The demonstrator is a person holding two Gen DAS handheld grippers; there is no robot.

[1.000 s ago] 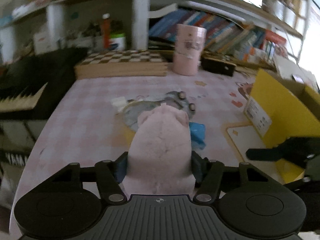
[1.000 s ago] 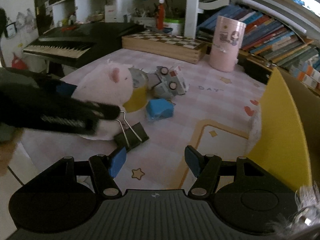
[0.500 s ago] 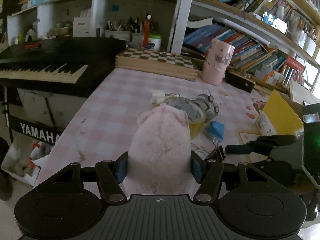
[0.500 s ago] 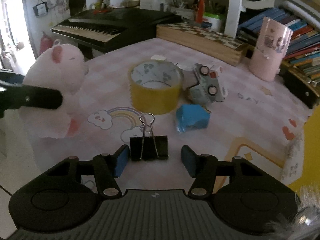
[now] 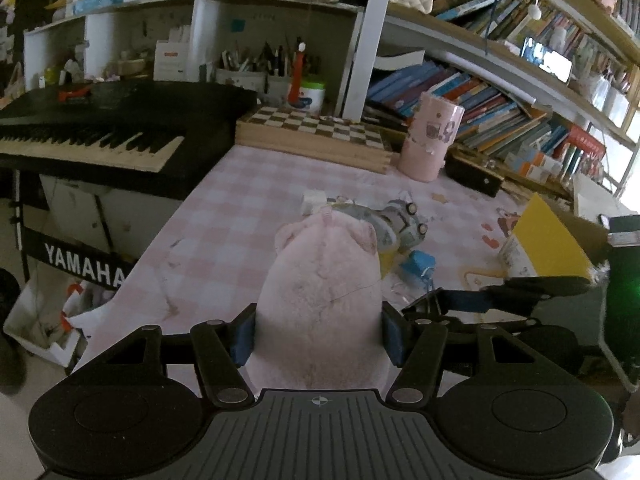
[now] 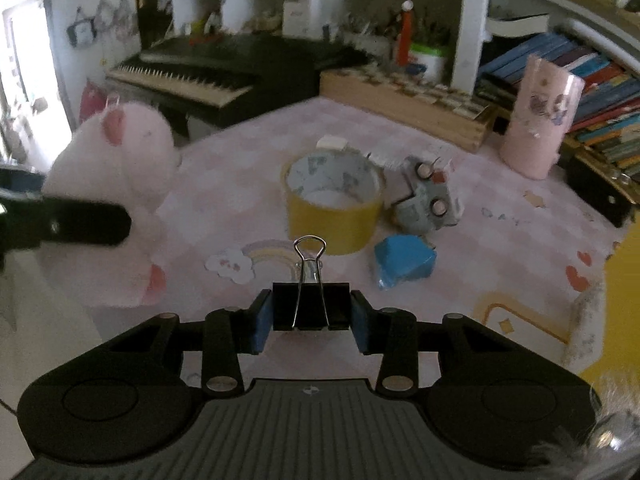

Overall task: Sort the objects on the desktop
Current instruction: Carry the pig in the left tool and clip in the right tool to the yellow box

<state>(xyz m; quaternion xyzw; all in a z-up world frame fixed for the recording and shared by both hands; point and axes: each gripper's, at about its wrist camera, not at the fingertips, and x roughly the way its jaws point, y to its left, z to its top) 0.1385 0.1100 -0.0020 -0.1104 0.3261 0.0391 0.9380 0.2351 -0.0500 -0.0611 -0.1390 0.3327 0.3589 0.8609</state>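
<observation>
Your right gripper [image 6: 308, 322] has just closed its jaws on the black binder clip [image 6: 310, 305]; both blue pads [image 6: 260, 322] press the clip's sides, and its wire handles point forward, away from the camera. Your left gripper [image 5: 318, 338] clasps the pink plush toy [image 5: 320, 292] around its body, blue pads [image 5: 243, 338] sunk into the fur on either side, the toy's ears pointing away from the camera. In the right wrist view the same toy appears at far left, beyond the table's near edge, with one dark finger of the left gripper lying across it.

Beyond the clip, on the pink checked tablecloth [image 6: 224, 172], lies a rainbow-and-cloud print [image 6: 248, 258]. Farther out stands a yellow roll of tape [image 6: 334, 204], upright on its rim with the hollow core facing up. Just right of it a grey toy car [image 6: 430, 198] lies tipped over, wheels showing, touching or nearly touching the roll. A blue block [image 6: 404, 262] rests in front of the car, near but apart from the tape. A small white eraser-like piece [image 6: 332, 144] sits behind the roll.

At the table's far edge are a wooden chessboard box [image 5: 316, 134] and a pink cylindrical holder [image 5: 430, 136]. A yellow box [image 5: 548, 248] stands at the right, a black keyboard [image 5: 100, 136] at the left.
</observation>
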